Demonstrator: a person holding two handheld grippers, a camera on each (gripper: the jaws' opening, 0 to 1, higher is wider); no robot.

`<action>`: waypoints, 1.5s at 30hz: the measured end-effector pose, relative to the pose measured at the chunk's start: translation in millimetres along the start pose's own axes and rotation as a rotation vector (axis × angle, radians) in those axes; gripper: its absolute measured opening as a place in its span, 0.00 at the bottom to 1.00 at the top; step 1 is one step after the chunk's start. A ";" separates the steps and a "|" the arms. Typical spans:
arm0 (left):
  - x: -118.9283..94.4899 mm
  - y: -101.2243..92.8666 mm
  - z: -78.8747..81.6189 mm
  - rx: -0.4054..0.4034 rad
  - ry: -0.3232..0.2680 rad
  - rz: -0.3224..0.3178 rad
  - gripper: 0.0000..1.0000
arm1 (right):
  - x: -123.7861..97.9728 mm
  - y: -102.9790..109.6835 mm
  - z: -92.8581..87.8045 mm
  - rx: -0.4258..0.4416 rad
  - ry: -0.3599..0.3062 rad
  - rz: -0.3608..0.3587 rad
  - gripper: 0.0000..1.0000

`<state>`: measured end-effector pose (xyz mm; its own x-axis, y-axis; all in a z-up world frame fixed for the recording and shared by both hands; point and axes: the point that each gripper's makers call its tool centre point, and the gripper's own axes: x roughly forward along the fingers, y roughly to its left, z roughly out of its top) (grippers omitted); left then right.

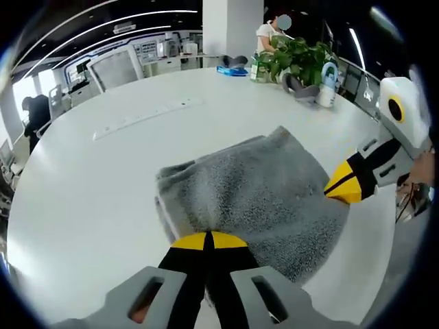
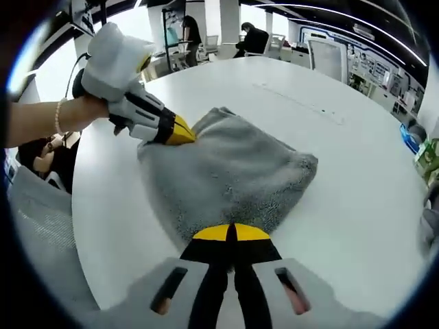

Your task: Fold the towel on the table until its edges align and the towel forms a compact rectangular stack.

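A: Item one, left claw. What is it doing?

B: It is sitting with its yellow-tipped jaws pressed together at the near edge of the towel. Whether cloth is caught between them, I cannot tell; the tips are meeting right at the hem. Probably it is pinning or pinching that edge so the fold keeps its line.

A: Item two, right claw?

B: Same posture: jaws closed, tips touching the towel's rim on its own side. In the left gripper view it is reaching in from the right, against the towel's side edge. A hand is holding the left claw there in the right gripper view.

A: Item three, the towel itself?

B: Grey, plush, lying doubled on the white bench, near its edge. Layers are showing at one end, corners rounded, edges not yet squared, so the folding looks partway along.

A: Sundries?

B: Potted plant, bottle at the far side; chairs beyond.
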<state>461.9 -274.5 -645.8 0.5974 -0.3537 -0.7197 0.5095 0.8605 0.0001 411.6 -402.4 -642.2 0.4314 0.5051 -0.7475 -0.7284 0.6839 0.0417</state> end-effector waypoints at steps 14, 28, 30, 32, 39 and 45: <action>3.4 14.3 7.1 -0.023 -0.014 0.019 0.00 | 14.1 -11.4 15.5 0.064 -0.033 -0.036 0.00; -8.1 9.6 33.2 -0.032 -0.103 -0.019 0.01 | -4.7 -15.8 34.5 0.133 -0.110 -0.018 0.00; -20.9 5.3 48.2 -0.083 -0.188 -0.046 0.01 | -19.8 -18.0 44.0 0.107 -0.166 -0.058 0.00; -34.1 2.4 55.8 -0.151 -0.233 -0.063 0.01 | -34.9 -18.3 49.8 0.112 -0.218 -0.079 0.00; -85.6 -17.0 64.8 -0.171 -0.364 -0.129 0.15 | -75.8 -13.9 59.6 0.236 -0.387 -0.100 0.08; -118.9 -10.0 55.3 -0.083 -0.419 -0.036 0.27 | -100.5 -10.4 59.6 0.245 -0.449 -0.138 0.14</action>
<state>420.0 -261.4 -521.8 0.7888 -0.4876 -0.3742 0.4932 0.8654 -0.0881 407.6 -428.9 -528.0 0.7389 0.5409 -0.4018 -0.5262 0.8357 0.1574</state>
